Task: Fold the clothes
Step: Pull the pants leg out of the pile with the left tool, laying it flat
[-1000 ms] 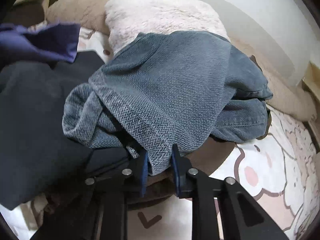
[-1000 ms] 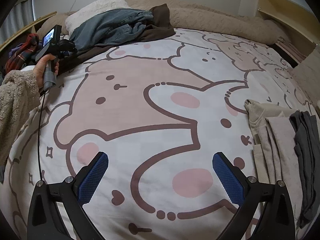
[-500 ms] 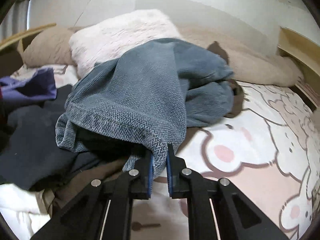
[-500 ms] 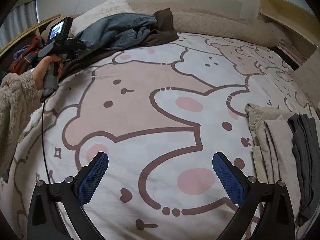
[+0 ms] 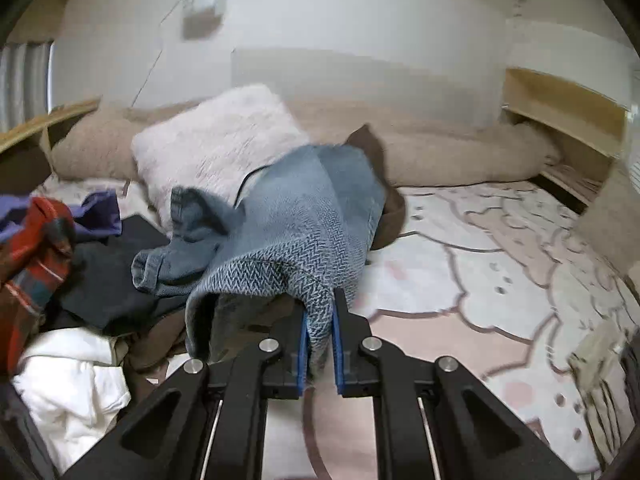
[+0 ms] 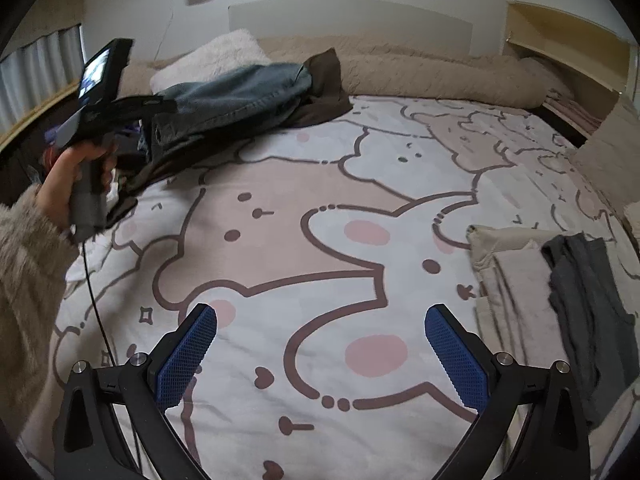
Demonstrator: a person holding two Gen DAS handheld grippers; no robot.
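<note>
One jeans (image 5: 304,240) hem pinched inside left claw (image 5: 319,344).

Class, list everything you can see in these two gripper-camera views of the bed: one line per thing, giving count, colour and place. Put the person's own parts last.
jeans: one, blue denim, hem pinched in the left gripper, lifted off the pile
brown garment: one, under the jeans
fluffy pillow: one, pale pink, head of bed
long cushion: one, beige, along the headboard
bedspread: one, white-pink cartoon print
unfolded pile: several; black, purple, red plaid, white; left side
folded clothes: beige and grey, right side
left gripper: black, jaws shut on jeans
right gripper: black, jaws open, above bedspread
left hand: one, fuzzy beige sleeve
</note>
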